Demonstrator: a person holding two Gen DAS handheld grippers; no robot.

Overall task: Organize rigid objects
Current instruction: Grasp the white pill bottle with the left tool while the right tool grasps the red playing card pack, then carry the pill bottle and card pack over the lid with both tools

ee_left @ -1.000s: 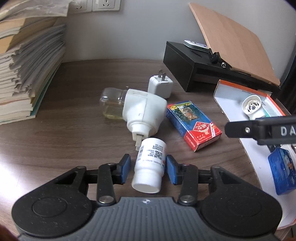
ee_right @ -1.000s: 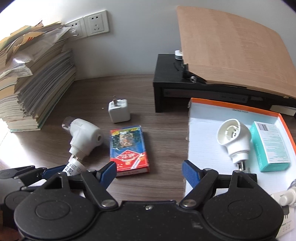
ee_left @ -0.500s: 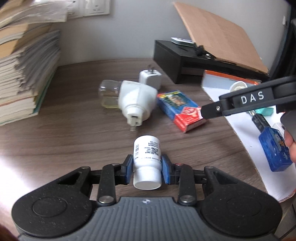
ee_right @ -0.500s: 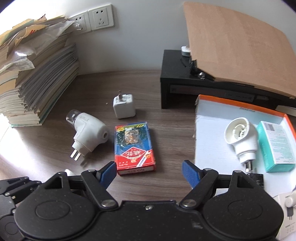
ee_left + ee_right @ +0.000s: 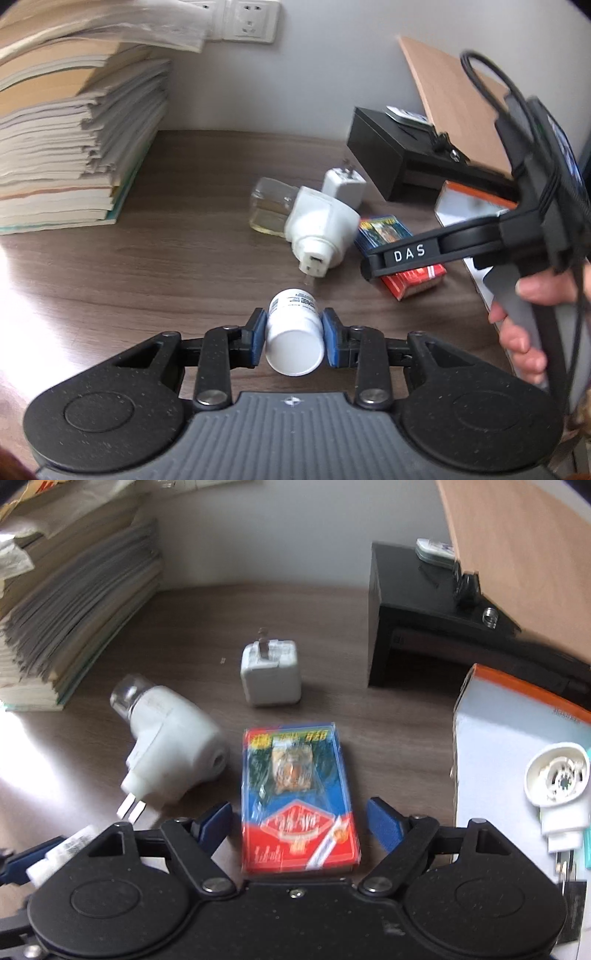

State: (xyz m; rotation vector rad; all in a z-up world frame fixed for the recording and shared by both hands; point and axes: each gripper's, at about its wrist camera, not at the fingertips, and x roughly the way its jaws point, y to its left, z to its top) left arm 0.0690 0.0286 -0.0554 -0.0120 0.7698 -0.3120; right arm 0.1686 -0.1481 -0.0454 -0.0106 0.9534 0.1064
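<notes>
The left gripper [image 5: 293, 334] clamps a white pill bottle [image 5: 293, 332] at lower centre, apparently lifted. The right gripper [image 5: 299, 818], jaws spread, straddles the playing-card box [image 5: 297, 797] at frame centre. Likely next: close on it, then carry both to the white tray [image 5: 491, 738] at right.

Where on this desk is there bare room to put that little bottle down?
Bare wood lies between the book stack and the white plug-in, and near the table edge. Crowded: plug-in, charger and card box cluster beside the tray.
</notes>
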